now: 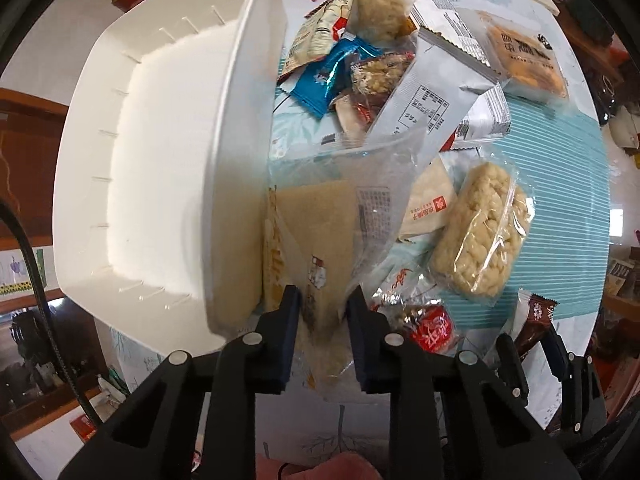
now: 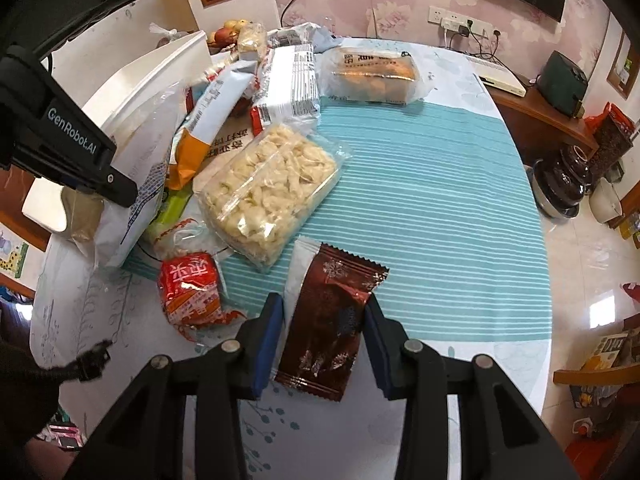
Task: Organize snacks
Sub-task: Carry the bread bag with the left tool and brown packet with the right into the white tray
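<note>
My left gripper points down and is shut on a clear packet holding a beige cake, right beside the wall of the white plastic bin. The right wrist view shows that packet hanging at the left, in front of the bin. My right gripper is shut on a dark red foil packet with a white packet's edge behind it, low over the table's near side. In the left wrist view that dark red packet stands up between the right gripper's fingers at the lower right.
A pile of snack packets lies beside the bin: a puffed rice block, a red packet, grey-white sachets and an orange bread pack. A teal striped mat covers the table's middle. The table edge curves at the right.
</note>
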